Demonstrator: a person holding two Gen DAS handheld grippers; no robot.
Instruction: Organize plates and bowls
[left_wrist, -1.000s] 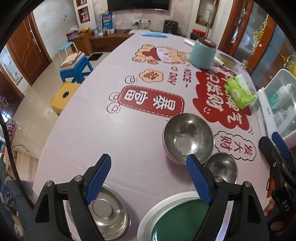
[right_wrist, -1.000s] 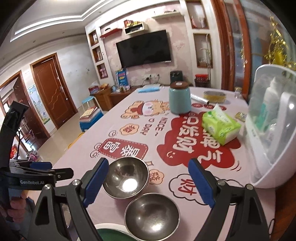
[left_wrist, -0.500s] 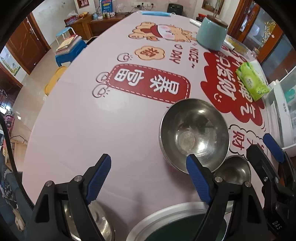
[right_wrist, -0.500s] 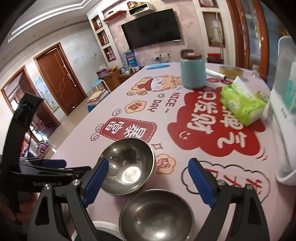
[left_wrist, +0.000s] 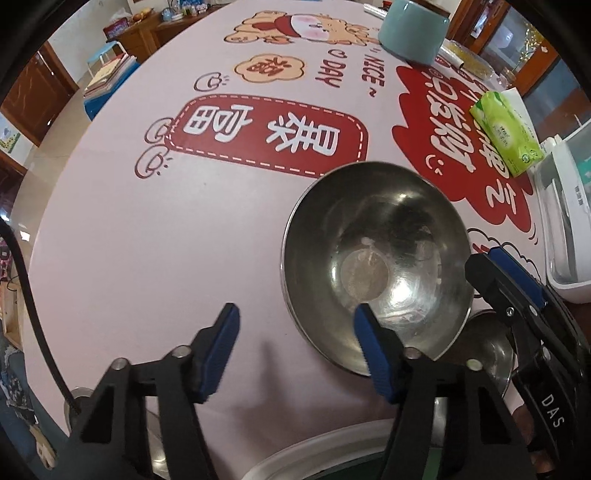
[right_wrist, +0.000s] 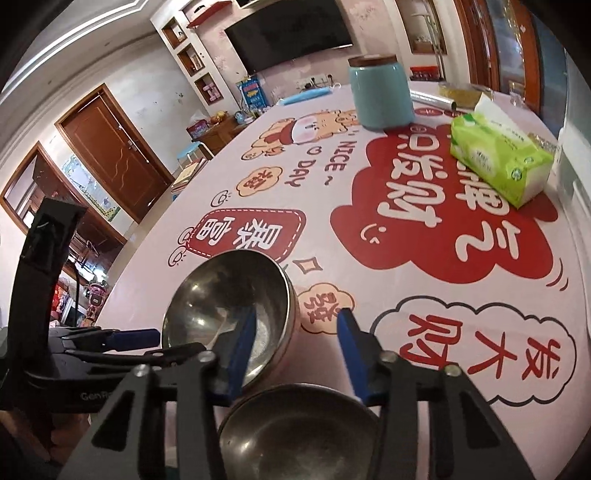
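Observation:
A large steel bowl (left_wrist: 376, 258) (right_wrist: 221, 306) stands on the pink printed tablecloth (left_wrist: 166, 240). My left gripper (left_wrist: 297, 347) straddles the bowl's near-left rim, one blue pad inside and one outside, jaws closing, pads apart from the metal. My right gripper (right_wrist: 295, 347) straddles the opposite rim the same way, jaws closing, no pad pressing. A smaller steel bowl (right_wrist: 295, 432) (left_wrist: 487, 347) sits just below the right gripper. A white plate with a green centre (left_wrist: 332, 454) lies at the near edge.
A teal jar (right_wrist: 380, 96) stands at the far side, a green tissue pack (right_wrist: 498, 158) to its right, and a white plastic box (left_wrist: 565, 229) along the right edge. A sliver of a steel dish (left_wrist: 75, 400) shows at the near left.
Both grippers have come down onto the large bowl, which now fills more of each view. Both pairs of jaws have narrowed around its rim.

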